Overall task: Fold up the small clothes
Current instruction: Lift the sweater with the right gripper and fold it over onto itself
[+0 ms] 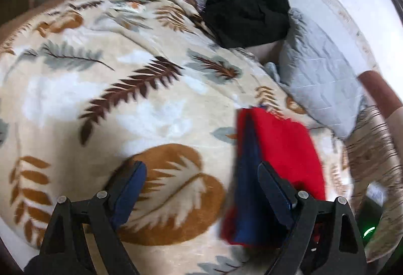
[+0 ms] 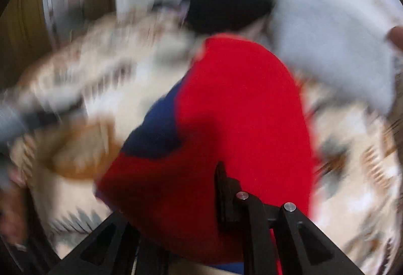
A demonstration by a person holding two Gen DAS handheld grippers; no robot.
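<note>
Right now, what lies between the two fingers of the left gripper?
In the left wrist view, only the leaf-print blanket shows between the open fingers of the left gripper. The red and blue garment lies around its right finger.

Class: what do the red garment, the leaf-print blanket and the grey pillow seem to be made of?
Red garment: soft matte knit or fleece, probably; no sheen.
Blanket: plush fleece, fuzzy pile.
Pillow: quilted woven cloth, stitched grid, likely cotton.
</note>
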